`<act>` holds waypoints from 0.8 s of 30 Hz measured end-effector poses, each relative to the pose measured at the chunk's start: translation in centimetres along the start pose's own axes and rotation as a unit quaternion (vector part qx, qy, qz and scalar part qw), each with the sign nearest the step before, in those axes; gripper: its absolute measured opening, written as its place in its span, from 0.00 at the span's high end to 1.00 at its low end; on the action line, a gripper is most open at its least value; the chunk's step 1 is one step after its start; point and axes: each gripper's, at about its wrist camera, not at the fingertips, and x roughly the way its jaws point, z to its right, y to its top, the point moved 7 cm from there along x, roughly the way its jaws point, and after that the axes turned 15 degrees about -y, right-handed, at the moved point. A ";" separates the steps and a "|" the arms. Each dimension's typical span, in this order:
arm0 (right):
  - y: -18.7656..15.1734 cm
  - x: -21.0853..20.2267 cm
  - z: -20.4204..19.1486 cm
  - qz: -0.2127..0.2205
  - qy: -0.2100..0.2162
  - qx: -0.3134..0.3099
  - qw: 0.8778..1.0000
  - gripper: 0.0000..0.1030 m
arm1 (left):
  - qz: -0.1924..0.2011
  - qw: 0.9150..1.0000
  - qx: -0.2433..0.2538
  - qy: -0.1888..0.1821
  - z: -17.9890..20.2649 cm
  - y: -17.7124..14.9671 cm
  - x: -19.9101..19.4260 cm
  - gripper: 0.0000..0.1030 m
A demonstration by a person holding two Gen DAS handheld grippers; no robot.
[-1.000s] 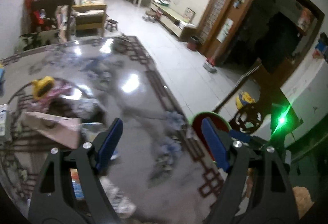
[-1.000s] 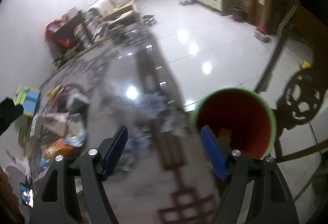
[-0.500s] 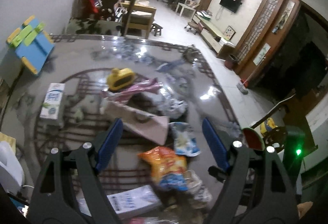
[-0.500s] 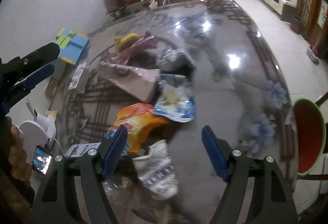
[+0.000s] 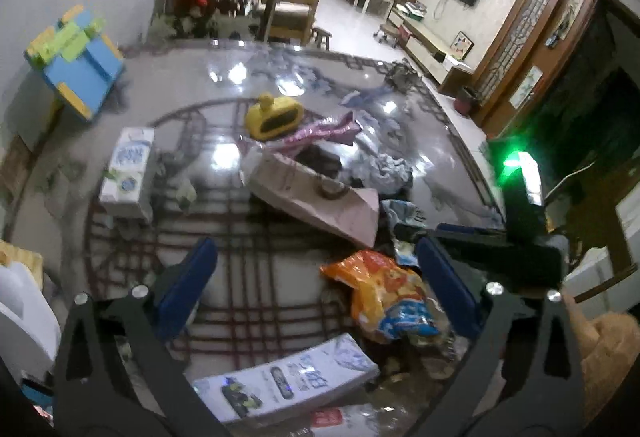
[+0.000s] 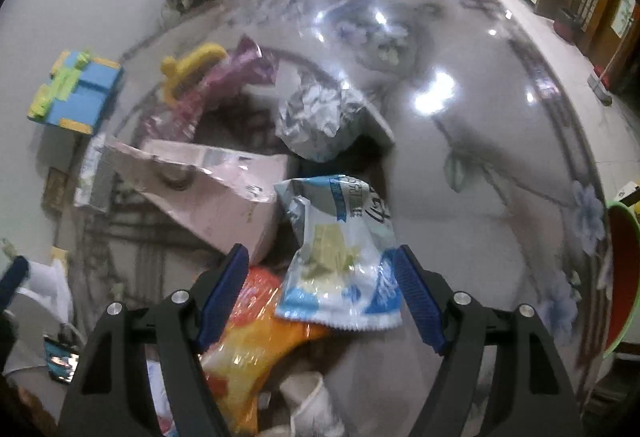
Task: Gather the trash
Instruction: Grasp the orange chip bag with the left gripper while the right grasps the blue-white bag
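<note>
Blue-white wrapper (image 6: 340,257) crumpled, between gaping right claw (image 6: 322,293) pads, untouched; left claw (image 5: 316,289) opening, empty; bench (image 6: 480,157) right edge bare

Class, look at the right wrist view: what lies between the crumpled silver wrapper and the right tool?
The blue-and-white snack bag lies there, below the crumpled silver wrapper, its lower end between the open fingers of the right tool. The right wrist view shows this.

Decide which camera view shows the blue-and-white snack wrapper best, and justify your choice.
The right wrist view: the blue-and-white snack wrapper lies whole and large, framed by the fingers. The left wrist view shows only a small part of it beside the pink box, partly hidden.
</note>
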 end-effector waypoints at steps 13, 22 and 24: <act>1.0 1.0 0.3 0.022 0.003 -0.025 0.999 0.89 | -0.092 0.990 -0.071 -0.078 0.4 -2.5 5.1 0.05; -0.1 -9.7 6.2 0.124 0.018 0.029 0.992 0.90 | -0.136 0.984 -0.055 -0.099 3.1 -4.0 9.5 0.05; -1.1 -10.9 7.6 0.137 0.015 0.054 0.989 0.90 | -0.156 0.982 -0.061 -0.092 3.1 -4.7 11.0 0.05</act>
